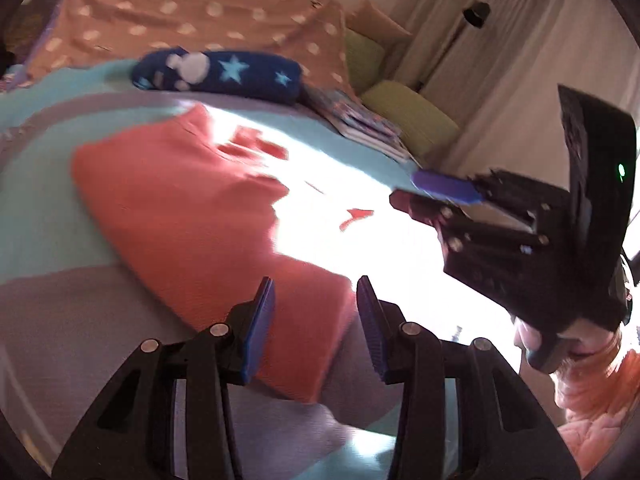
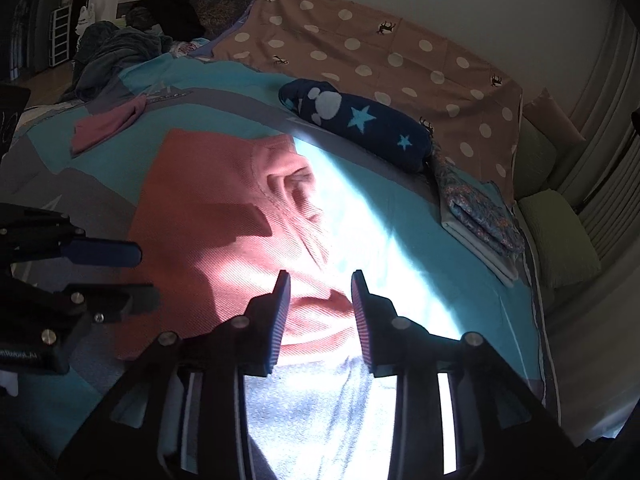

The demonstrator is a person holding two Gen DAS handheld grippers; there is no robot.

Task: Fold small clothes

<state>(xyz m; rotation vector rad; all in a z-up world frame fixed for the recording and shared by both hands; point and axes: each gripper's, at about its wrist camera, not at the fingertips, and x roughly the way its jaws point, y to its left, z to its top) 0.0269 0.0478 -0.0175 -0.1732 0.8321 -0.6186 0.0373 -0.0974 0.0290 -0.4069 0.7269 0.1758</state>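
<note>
Over coral garment (image 2: 208, 216), both tongs (image 2: 320, 312) empty.

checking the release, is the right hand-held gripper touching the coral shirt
Cannot tell. In the right wrist view the right hand-held gripper stands open over the coral shirt, no fabric pinched, but contact is unclear.

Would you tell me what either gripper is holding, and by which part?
Nothing: the left gripper and right gripper are open above the coral garment.

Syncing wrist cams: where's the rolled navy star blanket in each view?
Left wrist: navy star blanket upper centre-left, beyond the coral garment.
Right wrist: navy star blanket upper centre, beyond the same garment.
Shared landmark: polka-dot cloth directly behind it.
</note>
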